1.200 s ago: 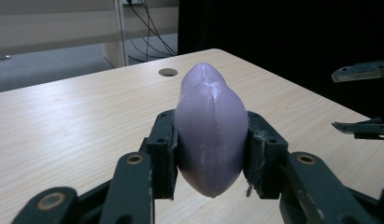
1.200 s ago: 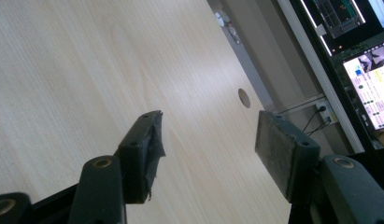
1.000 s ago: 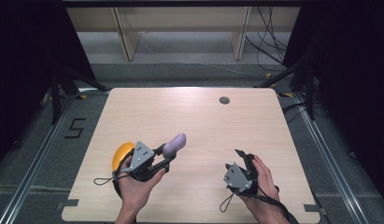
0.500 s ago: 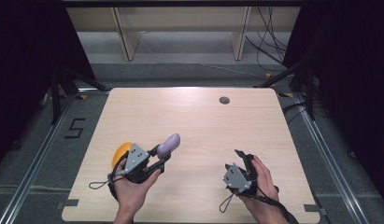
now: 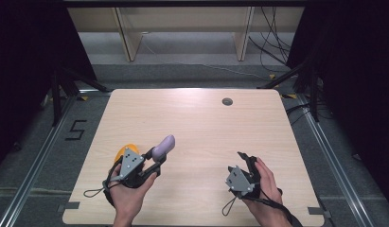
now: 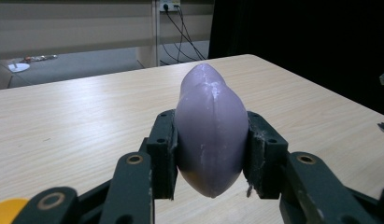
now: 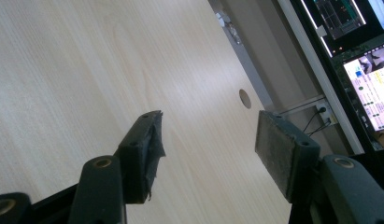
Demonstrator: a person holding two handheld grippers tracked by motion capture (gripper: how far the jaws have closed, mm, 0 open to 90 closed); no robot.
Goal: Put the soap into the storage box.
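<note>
A smooth, pale purple eggplant [image 6: 210, 133] (plastic-looking, with a faint seam down its middle and chalky scuffs) is clamped between the black pads of the left hand-held gripper [image 6: 210, 156]. Its rounded bulk is pressed on both sides, and its narrower end points away from the camera across the surface [image 5: 201, 123]. In the high view the eggplant [image 5: 163, 146] is seen jutting up and to the right from the left hand-held gripper [image 5: 152, 161], near the front left of the light wood-grain surface. A rounded orange object [image 5: 123, 151] is seen just beside that gripper, partly hidden by its grey three-cornered plate; what it is cannot be told. The right hand-held gripper [image 7: 208, 149] is held partly open with nothing between its flat, worn pads, whose edges are frayed. In the high view it [image 5: 244, 161] is seen near the front right, well apart from the eggplant. A small round hole [image 5: 227, 101] is cut in the far side of the surface.
</note>
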